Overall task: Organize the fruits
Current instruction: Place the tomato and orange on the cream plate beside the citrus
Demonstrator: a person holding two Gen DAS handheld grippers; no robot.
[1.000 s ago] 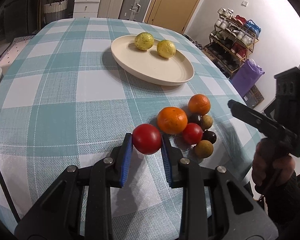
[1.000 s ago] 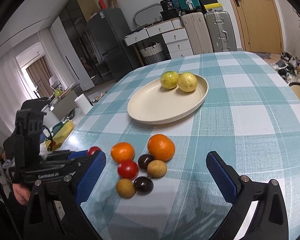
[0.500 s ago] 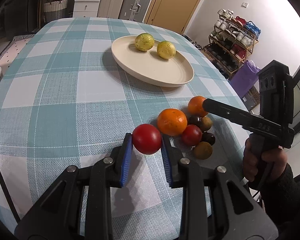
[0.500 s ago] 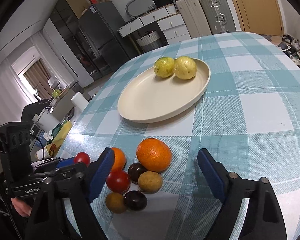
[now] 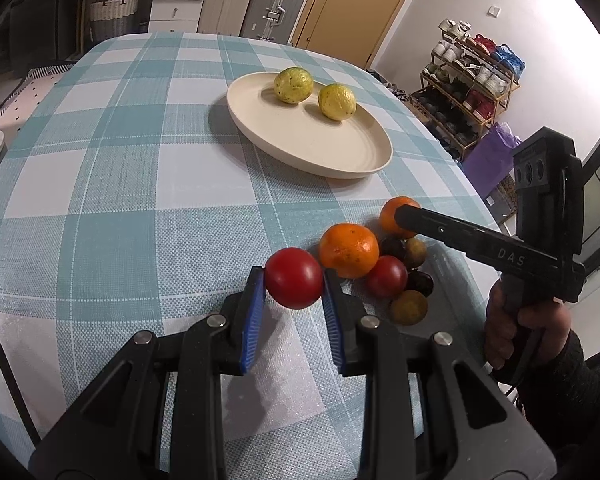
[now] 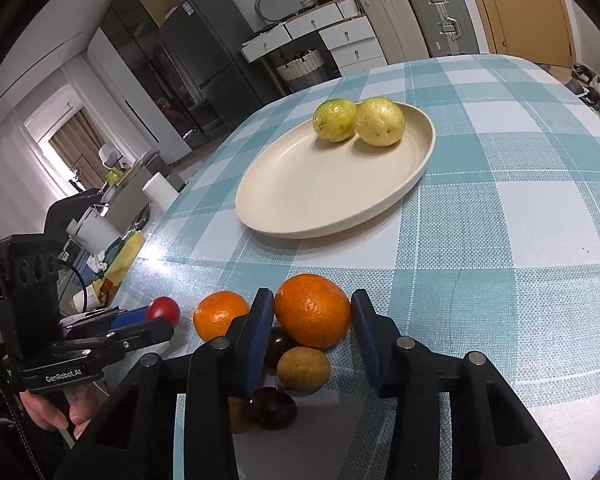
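Observation:
My left gripper (image 5: 294, 286) is shut on a red tomato (image 5: 294, 283) and holds it just above the checked cloth; it shows in the right wrist view (image 6: 163, 309) too. My right gripper (image 6: 311, 318) is around a large orange (image 6: 312, 310), its left pad touching the orange and a small gap at the right pad. That orange (image 5: 396, 214) lies at the far right of the fruit pile. A cream plate (image 5: 340, 152) (image 6: 300, 200) holds two yellow-green fruits (image 5: 293, 85) (image 5: 337, 101).
The pile beside my grippers holds a second orange (image 5: 349, 250), a red tomato (image 5: 386, 276), dark plums (image 5: 419, 283) and brown longan-like fruits (image 5: 409, 307). The table edge runs close on the right. Suitcases, drawers and a shoe rack stand beyond the table.
My right gripper moved forward into the pile and narrowed from wide open to around the large orange. My left gripper stayed put with the tomato.

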